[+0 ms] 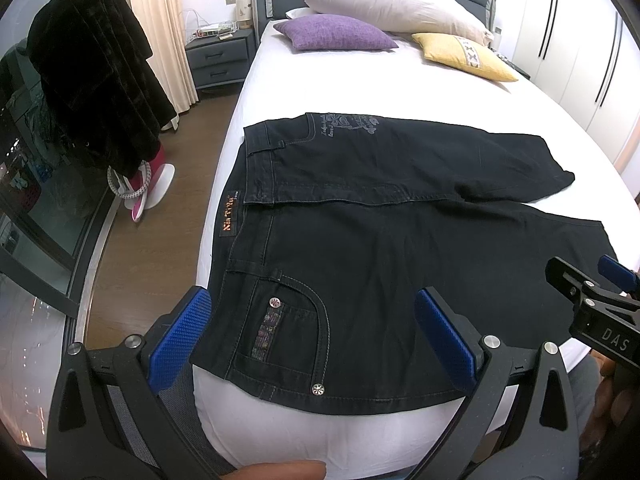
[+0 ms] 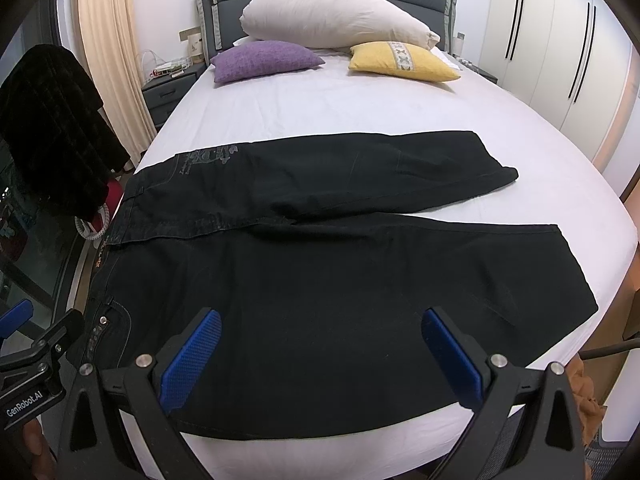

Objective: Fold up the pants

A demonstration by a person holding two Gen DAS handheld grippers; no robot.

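Right wrist view gives me the widest look: the bed (image 2: 360, 112) with its white sheet carries a pair of black jeans (image 2: 340, 280) spread flat across it, waistband toward the left edge of the mattress, both legs running out to the right. The far leg lies apart from the near one, with a wedge of sheet showing between the cuffs. The near leg lies close to the mattress edge nearest me.

I judge the denim to be fairly heavy and soft, stiffer than a shirt, limp when lifted yet able to hold a crease. It should not slip much on the textured blue pads. The thick doubled parts, the waistband (image 1: 236, 216) and the hems, look like the firmest places to pinch; a single layer mid-leg would likely sag and drag.

My right claw (image 2: 320, 364) hangs above the near leg with its jaws wide apart, holding nothing. My left claw (image 1: 316, 336) is likewise spread open and empty, over the hip by the front pocket (image 1: 288, 324) with its metal rivets (image 1: 319, 389).

For a lengthwise fold I would take the near waistband corner with the left and the near hem (image 2: 576, 276) with the right, then carry that leg over onto the far one. Sagging between the two holds is the risk I would watch.
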